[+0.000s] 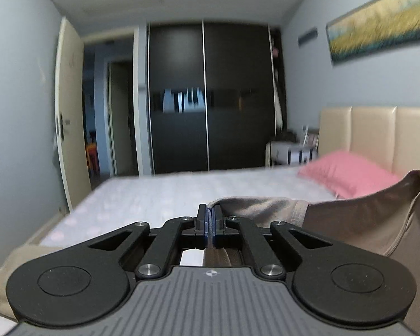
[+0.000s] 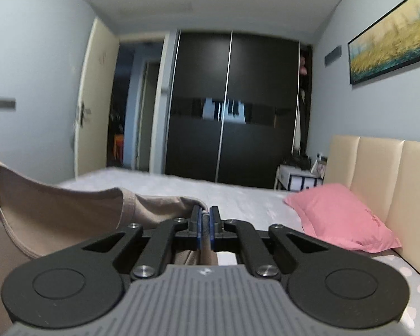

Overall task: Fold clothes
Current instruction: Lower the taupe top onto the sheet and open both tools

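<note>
I see the left claw [image 1: 209, 212] clamped on the beige shirt [image 1: 364, 218], right claw [image 2: 205, 214] likewise; bed [image 2: 238, 196] ahead. No legible writing; pillow [image 2: 341, 218] mark unreadable.

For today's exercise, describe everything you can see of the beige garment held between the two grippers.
The beige garment is soft, matte cloth with a stitched neckline band and a seamed sleeve hem. It hangs lifted above the bed, stretched between both tools: the left gripper is shut on one sleeve edge, the right gripper on the other. Cloth also trails down under each gripper. Its lower part is out of view.
</note>
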Demonstrator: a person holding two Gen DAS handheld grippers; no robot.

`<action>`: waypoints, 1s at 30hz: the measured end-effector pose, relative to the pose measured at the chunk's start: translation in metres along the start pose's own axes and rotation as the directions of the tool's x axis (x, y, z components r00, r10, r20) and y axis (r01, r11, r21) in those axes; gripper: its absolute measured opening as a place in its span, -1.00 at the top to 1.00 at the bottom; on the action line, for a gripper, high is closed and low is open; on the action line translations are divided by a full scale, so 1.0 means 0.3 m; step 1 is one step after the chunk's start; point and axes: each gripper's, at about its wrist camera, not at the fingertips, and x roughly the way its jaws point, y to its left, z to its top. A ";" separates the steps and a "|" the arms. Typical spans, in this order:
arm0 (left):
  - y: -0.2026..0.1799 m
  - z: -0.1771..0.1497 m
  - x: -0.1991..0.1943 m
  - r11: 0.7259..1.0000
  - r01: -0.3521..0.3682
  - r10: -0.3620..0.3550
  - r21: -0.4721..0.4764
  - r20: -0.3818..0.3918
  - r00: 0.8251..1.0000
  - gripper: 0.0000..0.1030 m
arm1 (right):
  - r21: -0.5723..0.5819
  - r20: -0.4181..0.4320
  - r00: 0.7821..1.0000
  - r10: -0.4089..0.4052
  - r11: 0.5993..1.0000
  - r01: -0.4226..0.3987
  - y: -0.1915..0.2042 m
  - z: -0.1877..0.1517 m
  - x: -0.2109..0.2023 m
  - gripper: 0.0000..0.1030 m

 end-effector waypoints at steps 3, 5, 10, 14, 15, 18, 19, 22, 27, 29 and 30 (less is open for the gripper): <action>0.015 -0.042 0.181 1.000 -0.007 0.007 0.000 -0.087 0.996 0.99 | -0.032 -0.079 0.997 -0.013 0.999 0.010 0.005 -0.038 0.195 0.89; 0.018 -0.082 0.297 1.000 -0.010 0.012 0.012 -0.138 0.990 0.99 | -0.042 -0.145 0.989 -0.025 0.999 0.019 0.011 -0.085 0.322 0.89; 0.039 -0.230 0.582 0.999 -0.027 0.035 0.027 -0.316 0.948 0.99 | -0.041 -0.326 0.945 -0.041 0.999 0.029 0.028 -0.261 0.599 0.89; 0.028 -0.400 0.732 0.997 -0.020 0.049 0.069 -0.453 0.890 0.99 | -0.030 -0.462 0.886 -0.046 0.999 0.037 0.041 -0.416 0.789 0.89; 0.023 -0.436 0.764 0.997 -0.016 0.050 0.075 -0.480 0.876 0.99 | -0.024 -0.486 0.873 -0.044 0.999 0.037 0.044 -0.450 0.820 0.89; 0.007 -0.511 0.829 0.996 -0.003 0.052 0.091 -0.533 0.845 0.99 | -0.019 -0.546 0.837 -0.034 0.999 0.028 0.052 -0.532 0.905 0.89; 0.004 -0.523 0.842 0.995 -0.004 0.056 0.096 -0.545 0.836 0.99 | -0.025 -0.561 0.827 -0.034 0.999 0.024 0.057 -0.560 0.924 0.89; 0.001 -0.562 0.882 0.994 -0.011 0.073 0.108 -0.590 0.804 0.99 | -0.038 -0.600 0.800 -0.036 0.999 0.017 0.069 -0.612 0.986 0.89; 0.004 -0.605 0.912 0.993 -0.011 0.083 0.116 -0.643 0.762 0.97 | -0.023 -0.653 0.756 -0.030 1.000 0.020 0.059 -0.665 1.061 0.87; 0.003 -0.607 0.913 0.993 -0.008 0.083 0.120 -0.639 0.765 0.97 | -0.008 -0.665 0.746 -0.023 1.000 0.023 0.056 -0.686 1.070 0.83; 0.005 -0.602 0.908 0.993 -0.009 0.082 0.117 -0.638 0.766 0.92 | 0.004 -0.669 0.743 -0.018 1.000 0.027 0.051 -0.690 1.071 0.73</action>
